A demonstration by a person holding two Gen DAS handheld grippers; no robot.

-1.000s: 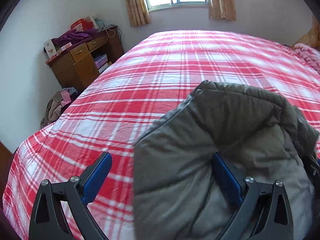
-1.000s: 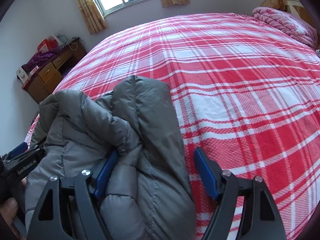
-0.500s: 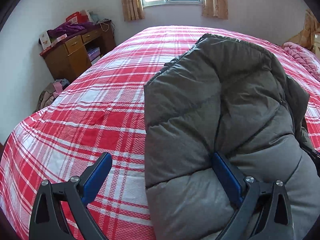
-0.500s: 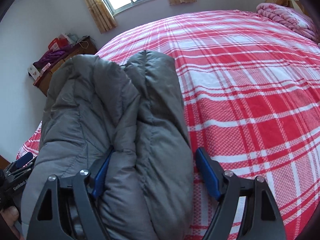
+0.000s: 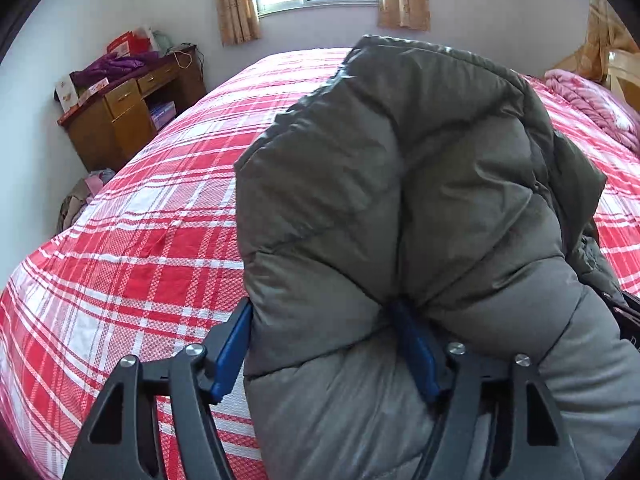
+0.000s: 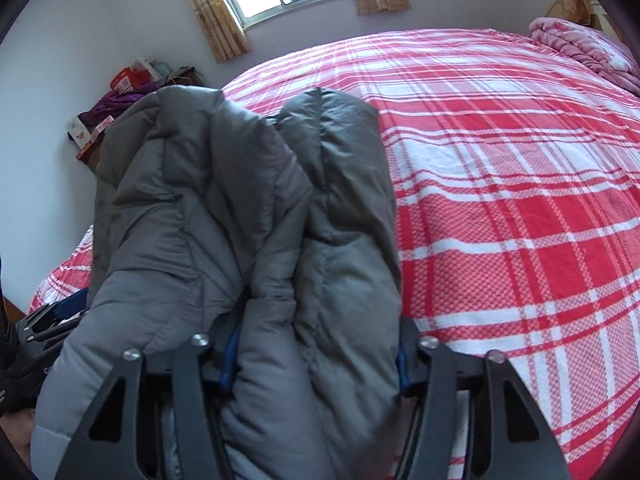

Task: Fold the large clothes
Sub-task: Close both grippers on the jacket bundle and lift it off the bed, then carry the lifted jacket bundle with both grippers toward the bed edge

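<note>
A grey padded jacket [image 5: 420, 208] lies bunched on a bed [image 5: 132, 256] with a red plaid cover, near its front edge. The left gripper [image 5: 326, 344] has just been closing its jaws — both blue pads now press a thick fold of the jacket. The right gripper [image 6: 314, 354], jaws likewise just narrowed, clamps another fold. A wooden cabinet [image 5: 124, 120] stands beyond the bed's left edge.

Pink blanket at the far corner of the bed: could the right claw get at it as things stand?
Probably not. The right claw is shut on the grey jacket, its jaws having just closed on a fold, and the pink blanket lies across the whole bed.
</note>
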